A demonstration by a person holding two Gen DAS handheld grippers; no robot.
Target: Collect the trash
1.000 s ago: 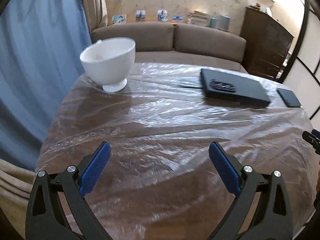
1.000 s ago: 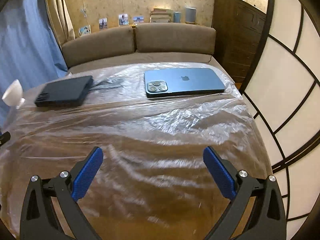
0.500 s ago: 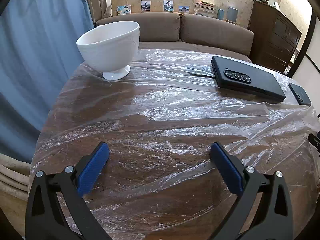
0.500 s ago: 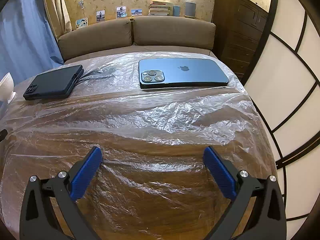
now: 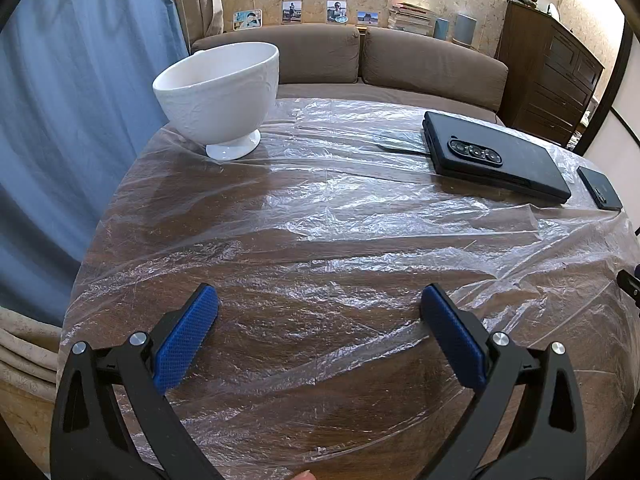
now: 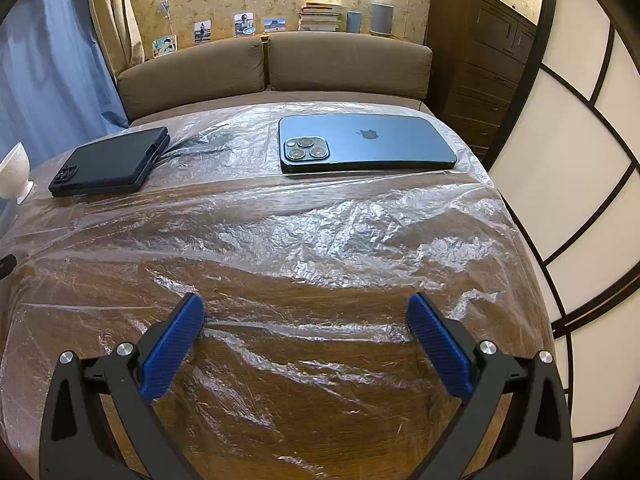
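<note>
A thin, crinkled clear plastic sheet [image 5: 360, 216] covers the round wooden table; it also shows in the right wrist view [image 6: 328, 240]. My left gripper [image 5: 318, 304] is open and empty, low over the sheet at the table's near left side. My right gripper [image 6: 306, 314] is open and empty, low over the sheet at the near right side. Neither gripper's blue pads visibly pinch the plastic.
A white footed bowl [image 5: 220, 96] stands at the far left. A black phone [image 5: 496, 160] and a blue iPhone [image 6: 366, 142] lie on the sheet at the far side. A brown sofa [image 6: 276, 72], a dark cabinet [image 6: 476, 64] and blue curtains [image 5: 60, 128] surround the table.
Both grippers have tilted and dropped a little toward the table, so the view has steadied and the far objects sit lower in frame. The jaws stayed open.
</note>
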